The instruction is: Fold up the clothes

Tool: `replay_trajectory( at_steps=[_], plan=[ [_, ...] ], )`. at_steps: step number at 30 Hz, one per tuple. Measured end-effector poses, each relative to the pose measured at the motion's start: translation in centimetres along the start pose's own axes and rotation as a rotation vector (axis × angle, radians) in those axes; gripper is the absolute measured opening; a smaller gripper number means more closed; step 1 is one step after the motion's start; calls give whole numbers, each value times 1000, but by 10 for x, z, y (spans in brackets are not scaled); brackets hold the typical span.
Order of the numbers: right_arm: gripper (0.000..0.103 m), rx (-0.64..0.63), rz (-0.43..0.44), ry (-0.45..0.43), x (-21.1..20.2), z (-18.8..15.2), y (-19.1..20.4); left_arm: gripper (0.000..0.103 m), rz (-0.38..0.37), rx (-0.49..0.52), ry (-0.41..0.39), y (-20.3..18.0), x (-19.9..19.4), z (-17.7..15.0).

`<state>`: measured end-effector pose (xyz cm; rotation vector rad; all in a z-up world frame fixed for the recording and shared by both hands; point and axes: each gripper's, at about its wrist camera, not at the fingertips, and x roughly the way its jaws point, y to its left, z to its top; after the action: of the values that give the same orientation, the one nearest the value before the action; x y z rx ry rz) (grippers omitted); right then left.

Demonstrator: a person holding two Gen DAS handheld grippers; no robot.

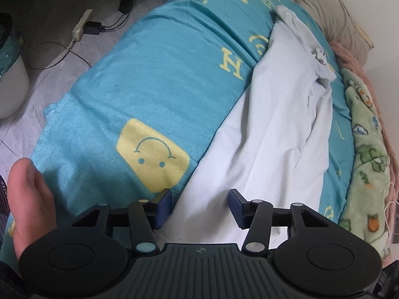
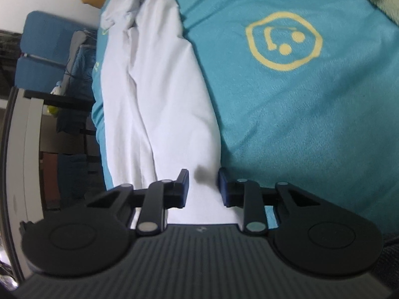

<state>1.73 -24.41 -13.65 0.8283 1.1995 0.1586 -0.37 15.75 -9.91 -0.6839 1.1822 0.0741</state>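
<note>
From the left wrist camera, the left gripper (image 1: 200, 205) hangs over the bed with its jaws spread wide and nothing between them; its blue pads (image 1: 164, 205) sit above the near end of a white garment (image 1: 269, 134). The garment lies stretched lengthwise on the teal bedsheet (image 1: 149, 74), running from the near edge of the bed toward the head end, where its far part is bunched into a crumpled knot. A soft fold runs down its length. The sheet carries yellow prints: a smiley patch (image 1: 153, 154) just beside the garment's near left edge and a letter H further up. Along the far side of the bed lies a green patterned blanket (image 1: 366, 154) with a pink one behind it, and a beige pillow (image 1: 331, 17) rests at the head corner. The person's hand (image 1: 30, 201) shows at the lower left. On the floor beyond the bed's left edge sits a power strip (image 1: 82, 25) with cables.

From the right wrist camera, the right gripper (image 2: 203, 188) also stands open, moderately wide, gripping nothing. It hovers over the near end of the same white garment (image 2: 154, 94), whose edge runs between the pads; a small shadow falls on the cloth there. The garment runs away toward a bunched end at the top. A yellow round smiley print (image 2: 284, 41) marks the sheet beside it.
</note>
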Motion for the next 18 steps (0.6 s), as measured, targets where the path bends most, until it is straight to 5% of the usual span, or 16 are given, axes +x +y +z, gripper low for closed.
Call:
replay_trajectory(
  at_steps=[10,13,15,18],
  plan=[
    [29,-23,-99,26,7,-7,-2,42,90,73,63,-12,5,-13],
    [36,-53,-85,75,11,-10,1,32,118,94,73,-14,6,-17],
    [45,-73,-69,106,14,-13,4,11,139,114,72,-18,6,-17],
    [49,-143,-78,137,17,-18,13,7,148,151,59,-25,5,-19]
  ],
)
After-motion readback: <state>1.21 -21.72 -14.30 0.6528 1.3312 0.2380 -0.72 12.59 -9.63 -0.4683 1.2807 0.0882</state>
